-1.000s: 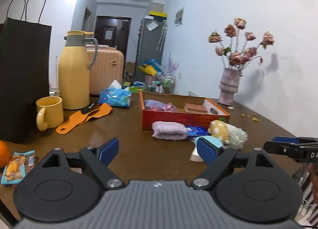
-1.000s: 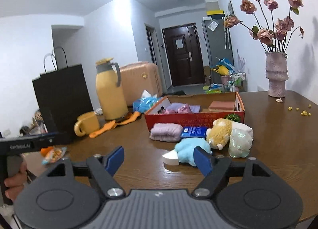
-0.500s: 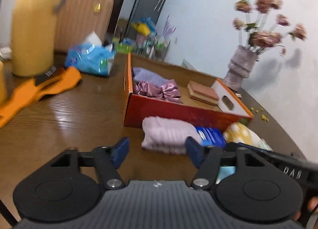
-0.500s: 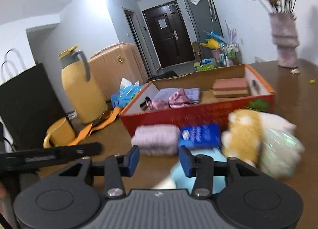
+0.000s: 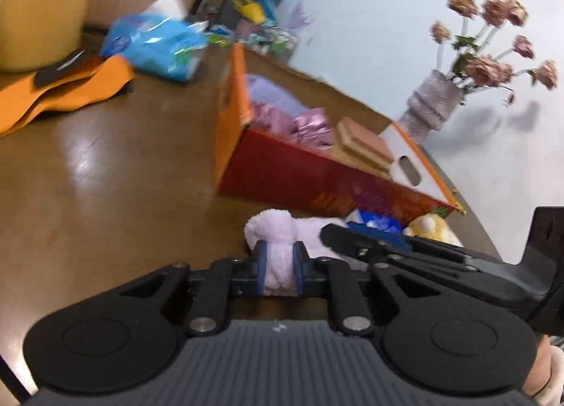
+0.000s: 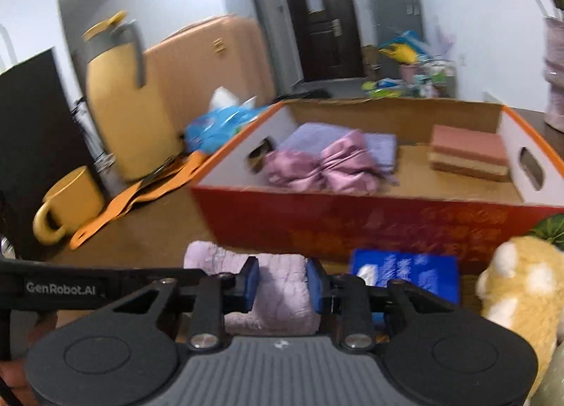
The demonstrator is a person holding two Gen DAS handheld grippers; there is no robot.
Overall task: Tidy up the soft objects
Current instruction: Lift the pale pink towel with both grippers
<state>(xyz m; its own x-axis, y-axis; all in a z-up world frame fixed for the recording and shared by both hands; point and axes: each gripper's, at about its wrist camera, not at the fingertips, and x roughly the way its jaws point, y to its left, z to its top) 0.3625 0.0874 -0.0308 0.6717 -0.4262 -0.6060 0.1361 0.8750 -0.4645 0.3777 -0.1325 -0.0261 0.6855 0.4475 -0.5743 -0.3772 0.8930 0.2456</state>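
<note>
In front of the red box [image 6: 352, 226], on the brown table [image 5: 105, 176], lies the rolled lilac towel [image 6: 278, 296], and I have both tongs on it at once. My left gripper [image 5: 279, 265] is closing on one end of the roll, its blue pads already squeezing the plush into a narrow waist. My right gripper [image 6: 282, 284] is closing too, nearer the middle, with the cloth filling the gap and touching both pads.

To do this well, I judge that I should let both pinches finish before I lift, since a soft roll sags and unrolls if one end goes up first. Then I would raise both hands together, keep the roll level, and carry it over the near wall of the box, high enough that the hanging cloth does not catch the orange rim.

Inside, a folded purple cloth [image 6: 338, 141], a pink satin bundle [image 6: 320, 169] and a stacked sponge block [image 6: 469, 152] already lie; the bare cardboard floor between bundle and block looks the best landing place.

The blue packet [image 6: 405, 275] and yellow plush toy [image 6: 518, 282] sit just beside my right pad, so I should lift straight up and not drag them.
</note>
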